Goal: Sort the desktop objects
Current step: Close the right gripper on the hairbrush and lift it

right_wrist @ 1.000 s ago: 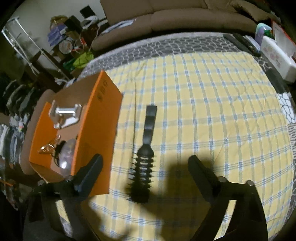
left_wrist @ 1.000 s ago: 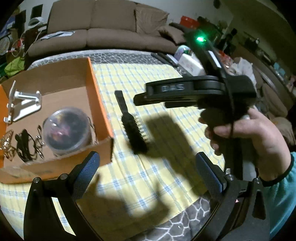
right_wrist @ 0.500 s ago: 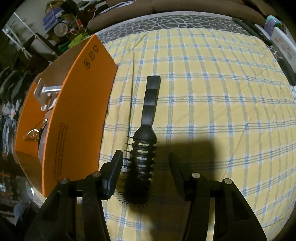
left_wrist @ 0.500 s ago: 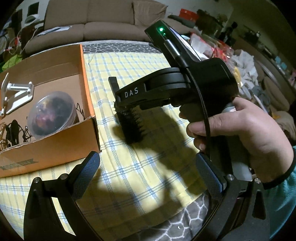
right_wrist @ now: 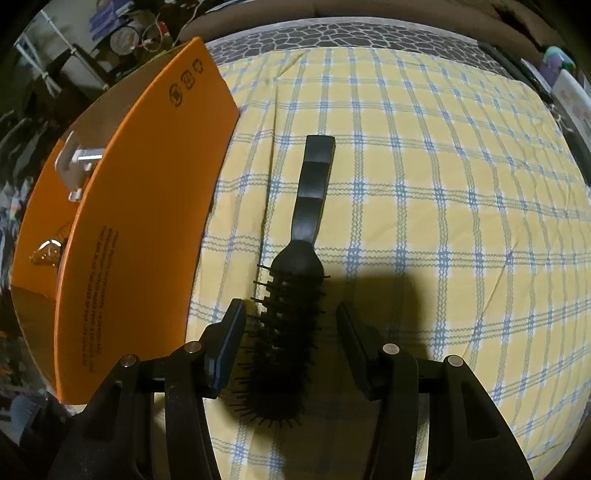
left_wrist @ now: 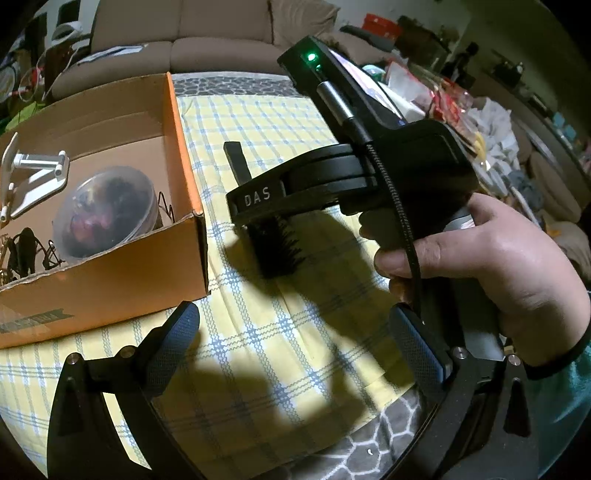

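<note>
1. Cloth (right_wrist: pixel 424 155) in yellow with blue checks covers the surface you work on; a grey cobble-patterned cover (right_wrist: pixel 354 33) shows at its far edge, and a brown sofa (left_wrist: pixel 207 40) stands beyond that.
2. Clutter fills the room on both sides, too dim and small to name.
3. Your landmark is the orange cardboard box (left_wrist: pixel 184 147). It sits on the cloth and holds a white stand (left_wrist: pixel 37 173), a clear domed container (left_wrist: pixel 107 214) and some small dark clips (left_wrist: pixel 26 251).
4. The black hairbrush (right_wrist: pixel 291 295) lies flat on the cloth just beside the box's outer wall, apart from it, handle pointing away from you.
5. Your right gripper (right_wrist: pixel 290 347) points steeply down over the brush head, bristles between its fingers. Its jaws are closing; the left pad is at the bristle tips, the right pad has a visible gap.
6. Your left gripper (left_wrist: pixel 295 347) hovers over bare cloth nearer you than the box, jaws wide apart and empty.
7. Your right hand (left_wrist: pixel 480 273) wraps that gripper's handle.
</note>
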`<state>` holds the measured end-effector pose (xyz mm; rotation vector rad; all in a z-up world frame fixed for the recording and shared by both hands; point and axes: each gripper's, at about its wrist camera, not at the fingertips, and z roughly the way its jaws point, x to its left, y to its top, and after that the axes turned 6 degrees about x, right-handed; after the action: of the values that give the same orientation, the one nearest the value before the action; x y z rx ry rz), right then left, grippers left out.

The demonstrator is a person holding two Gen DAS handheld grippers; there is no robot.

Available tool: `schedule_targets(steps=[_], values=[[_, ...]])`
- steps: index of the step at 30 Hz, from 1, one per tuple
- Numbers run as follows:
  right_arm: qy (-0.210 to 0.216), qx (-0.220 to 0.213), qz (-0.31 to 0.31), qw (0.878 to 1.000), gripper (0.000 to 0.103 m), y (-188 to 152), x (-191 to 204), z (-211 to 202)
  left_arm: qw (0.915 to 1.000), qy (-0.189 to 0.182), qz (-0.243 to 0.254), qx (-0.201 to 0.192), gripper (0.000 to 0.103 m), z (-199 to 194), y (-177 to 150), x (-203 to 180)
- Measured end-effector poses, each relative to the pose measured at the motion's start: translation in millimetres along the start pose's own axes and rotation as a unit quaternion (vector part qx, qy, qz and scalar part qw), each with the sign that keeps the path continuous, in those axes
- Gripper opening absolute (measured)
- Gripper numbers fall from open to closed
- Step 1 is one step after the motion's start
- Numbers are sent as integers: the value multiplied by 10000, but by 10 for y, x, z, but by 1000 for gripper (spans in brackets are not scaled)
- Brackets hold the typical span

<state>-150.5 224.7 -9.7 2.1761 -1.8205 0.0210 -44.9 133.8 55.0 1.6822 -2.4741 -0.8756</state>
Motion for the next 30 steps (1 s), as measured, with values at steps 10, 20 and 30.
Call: schedule_targets(steps=[10, 20, 30], values=[[316, -104, 58, 9994, 38, -85, -91, -109, 10000, -65, -69, 28, 103, 51, 51, 7], [1446, -374, 543, 9873, 37, -220, -392, -496, 9977, -572, -347, 77, 103, 202, 195, -2], [1989, -396, 730, 9765, 37, -356, -495, -669, 9884, -1420, -539, -41, 97, 278, 405, -65]])
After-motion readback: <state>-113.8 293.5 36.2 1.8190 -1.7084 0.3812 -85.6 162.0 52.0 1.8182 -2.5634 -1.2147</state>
